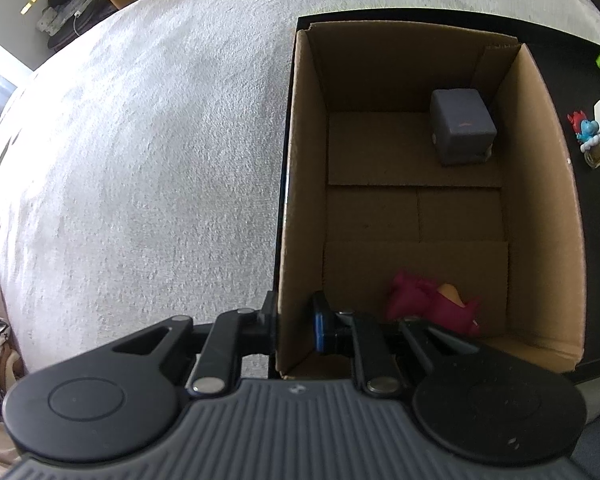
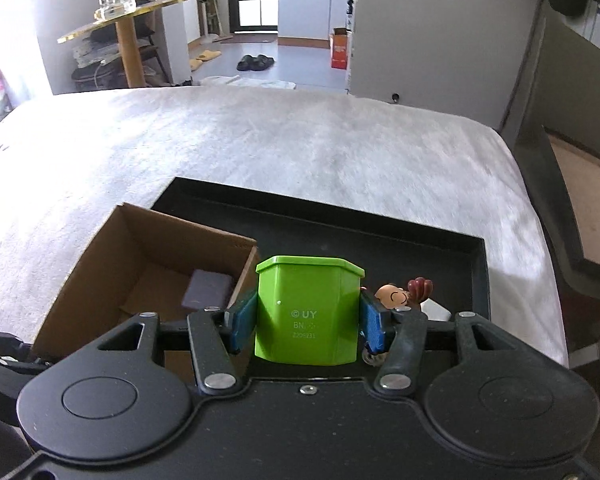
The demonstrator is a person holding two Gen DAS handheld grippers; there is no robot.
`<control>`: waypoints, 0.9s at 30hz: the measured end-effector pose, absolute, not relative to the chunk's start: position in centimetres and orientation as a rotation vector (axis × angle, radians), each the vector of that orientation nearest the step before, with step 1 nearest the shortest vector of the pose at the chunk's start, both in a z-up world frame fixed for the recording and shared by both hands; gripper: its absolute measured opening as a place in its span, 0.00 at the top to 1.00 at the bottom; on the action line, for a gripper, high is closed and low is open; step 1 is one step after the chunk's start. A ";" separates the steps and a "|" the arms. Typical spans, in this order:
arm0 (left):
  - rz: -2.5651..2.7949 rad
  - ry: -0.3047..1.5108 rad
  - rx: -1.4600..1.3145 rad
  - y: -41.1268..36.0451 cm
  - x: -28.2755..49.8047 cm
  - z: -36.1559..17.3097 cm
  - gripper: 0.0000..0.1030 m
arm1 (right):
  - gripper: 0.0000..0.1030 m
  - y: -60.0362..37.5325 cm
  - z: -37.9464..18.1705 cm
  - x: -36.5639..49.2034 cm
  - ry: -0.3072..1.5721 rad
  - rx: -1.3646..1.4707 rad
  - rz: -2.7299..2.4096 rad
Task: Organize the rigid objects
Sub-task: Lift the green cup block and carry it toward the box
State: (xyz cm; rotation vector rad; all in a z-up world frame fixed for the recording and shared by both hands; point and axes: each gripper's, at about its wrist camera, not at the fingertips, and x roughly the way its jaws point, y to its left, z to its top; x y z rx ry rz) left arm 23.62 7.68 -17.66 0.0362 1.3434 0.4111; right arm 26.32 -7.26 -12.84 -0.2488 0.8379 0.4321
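An open cardboard box (image 1: 304,160) stands on a black tray (image 2: 380,236). Inside it lie a dark grey cube (image 1: 462,126) at the far end and a magenta toy (image 1: 428,300) at the near end. My left gripper (image 1: 294,320) is shut on the box's left wall, one finger outside and one inside. My right gripper (image 2: 306,322) is shut on a bright green plastic container (image 2: 308,308), held upside down above the tray, right of the box (image 2: 112,264). The grey cube also shows in the right wrist view (image 2: 206,290).
A small figurine with a brown tuft (image 2: 400,294) and a white block (image 2: 436,310) sit on the tray behind my right finger. A blue and red figurine (image 1: 586,130) stands on the tray right of the box. White bedding (image 2: 300,140) surrounds the tray.
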 end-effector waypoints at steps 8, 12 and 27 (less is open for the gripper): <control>0.400 1.338 0.006 8.1 23.5 -17.6 0.85 | 0.49 -5.0 -12.7 26.2 0.828 -0.279 0.468; 0.392 1.334 -0.009 8.3 23.4 -17.6 0.85 | 0.49 -3.9 -12.5 25.9 0.819 -0.293 0.486; 0.371 1.320 -0.037 8.9 23.0 -17.4 0.85 | 0.49 -0.2 -13.0 25.5 0.829 -0.366 0.526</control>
